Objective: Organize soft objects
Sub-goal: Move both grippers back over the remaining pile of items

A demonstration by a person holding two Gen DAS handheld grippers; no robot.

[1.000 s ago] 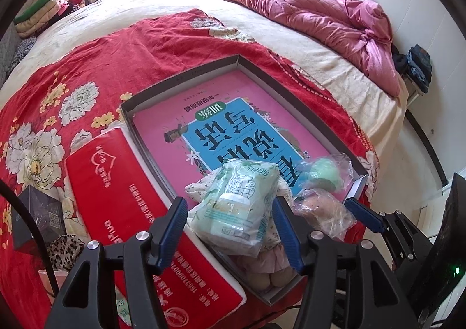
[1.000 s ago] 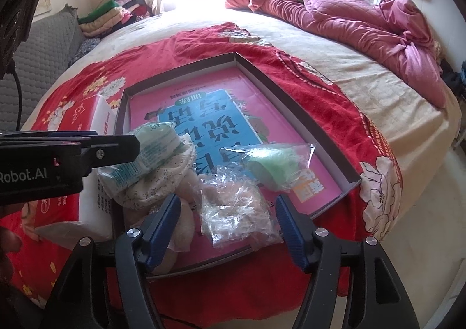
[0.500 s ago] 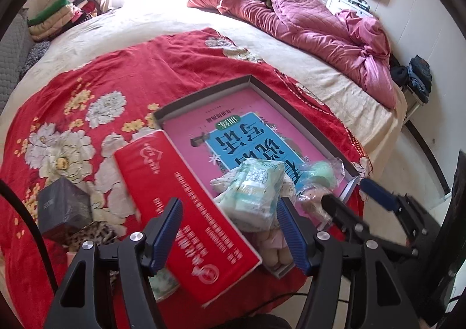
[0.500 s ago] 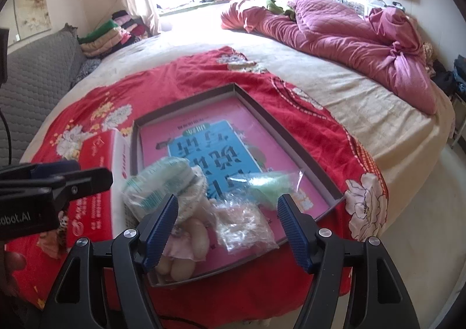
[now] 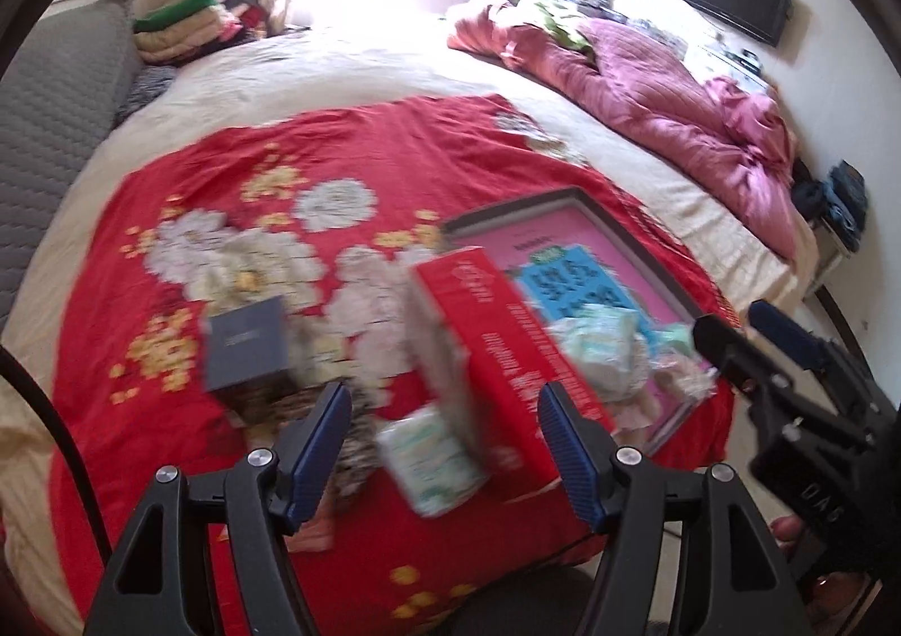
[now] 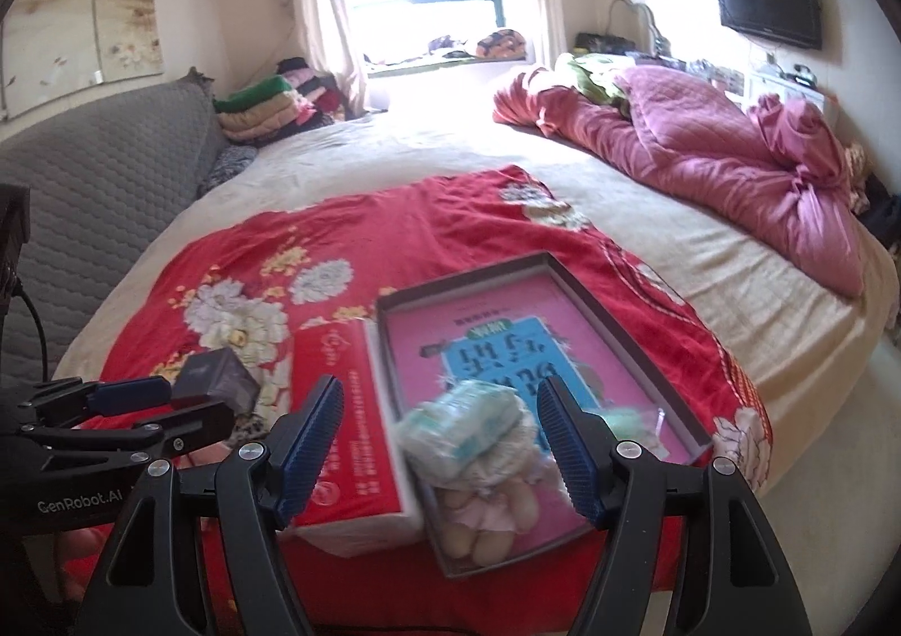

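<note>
A shallow grey box tray (image 6: pixel 630 332) with a pink and blue printed bottom lies on the red floral blanket (image 6: pixel 338 241). In its near end sit a pale green soft pack (image 6: pixel 467 422) on a cream doll (image 6: pixel 484 512) and clear bags with a green item (image 6: pixel 630 419). The tray also shows in the left wrist view (image 5: pixel 642 253). Another pale green soft pack (image 5: pixel 431 458) lies on the blanket near my left gripper (image 5: pixel 445 444), which is open and empty. My right gripper (image 6: pixel 439 439) is open and empty, above the tray's near end.
A long red carton (image 5: pixel 507 354) lies left of the tray. A dark grey box (image 5: pixel 248 343) and a leopard-print cloth (image 5: pixel 349 461) lie further left. A pink quilt (image 6: pixel 732 168) is heaped at the far right, with folded clothes (image 6: pixel 264 106) by the grey sofa back.
Both grippers have pulled back and up from the tray. The left view has swung left, now showing the dark box and a second green pack on the blanket.
</note>
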